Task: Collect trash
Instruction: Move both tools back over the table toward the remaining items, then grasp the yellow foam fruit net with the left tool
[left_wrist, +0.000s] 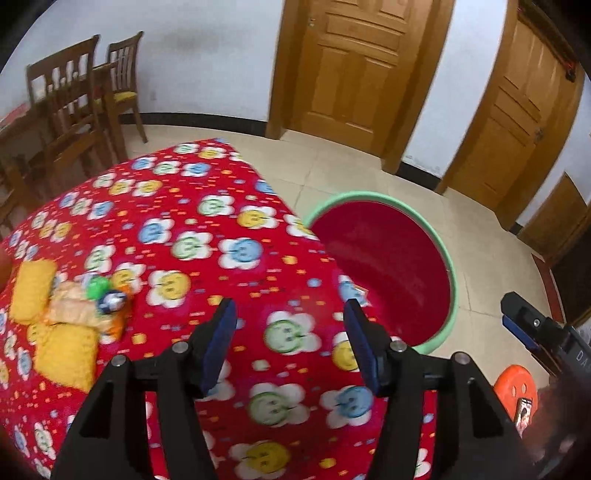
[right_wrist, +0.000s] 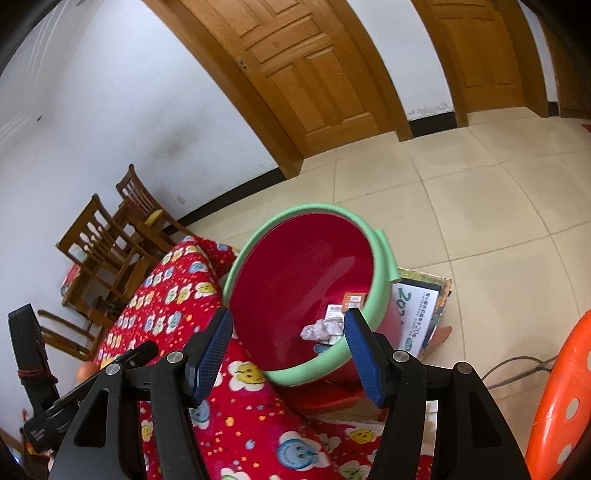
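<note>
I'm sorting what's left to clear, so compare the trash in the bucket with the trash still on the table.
The bucket trash is a crumpled whitish wad with flat printed wrappers, lying low inside the bucket. The table trash is mostly yellow and orange packets with small green and blue bits, heaped on the red tablecloth. The table heap looks larger. Both lie loose, with no tool touching them.

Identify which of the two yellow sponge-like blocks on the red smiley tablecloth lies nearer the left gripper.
The lower yellow block, close to the left gripper; the other block lies farther back.

Red flowered tablecloth (left_wrist: 207, 229); red bin (right_wrist: 295, 280), green rim.
</note>
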